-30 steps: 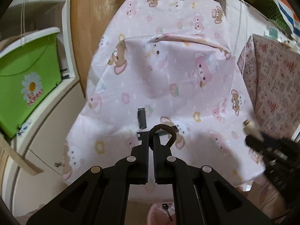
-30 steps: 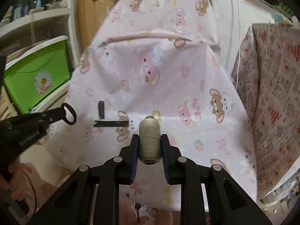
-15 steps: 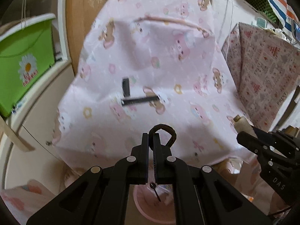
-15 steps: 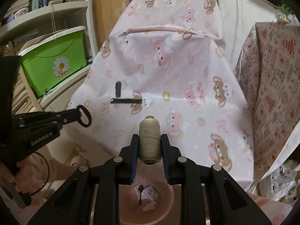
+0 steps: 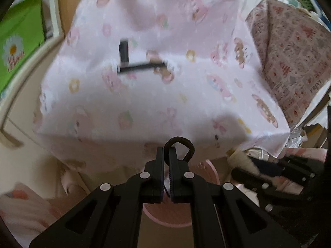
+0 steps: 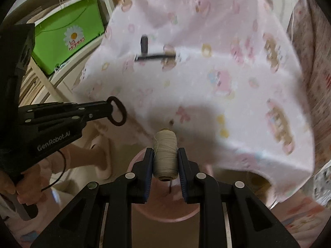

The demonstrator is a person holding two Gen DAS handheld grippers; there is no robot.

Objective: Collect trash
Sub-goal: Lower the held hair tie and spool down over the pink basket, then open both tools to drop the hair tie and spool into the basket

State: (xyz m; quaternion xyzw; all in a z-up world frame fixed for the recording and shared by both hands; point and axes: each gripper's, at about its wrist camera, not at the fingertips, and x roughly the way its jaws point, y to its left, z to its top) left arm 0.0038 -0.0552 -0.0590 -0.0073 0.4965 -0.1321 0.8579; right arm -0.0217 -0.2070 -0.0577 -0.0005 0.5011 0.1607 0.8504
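My left gripper [image 5: 166, 152] is shut on a dark hair tie [image 5: 182, 147], held off the table's front edge above a pink bin [image 5: 206, 177]. It also shows in the right wrist view [image 6: 110, 108] with the hair tie [image 6: 118, 113]. My right gripper [image 6: 165, 155] is shut on a beige thread spool [image 6: 165, 155], held over the pink bin [image 6: 142, 208]. The right gripper also shows in the left wrist view [image 5: 234, 168]. A short black cylinder [image 5: 123, 51] and a long black strip [image 5: 142, 67] lie on the pink bear-print tablecloth [image 5: 186, 95].
A green storage box [image 6: 68, 33] sits on shelving at the left. A patterned fabric-covered block [image 5: 289, 57] stands at the table's right. The person's hand [image 6: 22, 188] holds the left gripper's handle. Pink floor items lie below the table.
Both grippers have pulled back from the table and dropped lower, so the pink bin is now under them. Each still holds its item.
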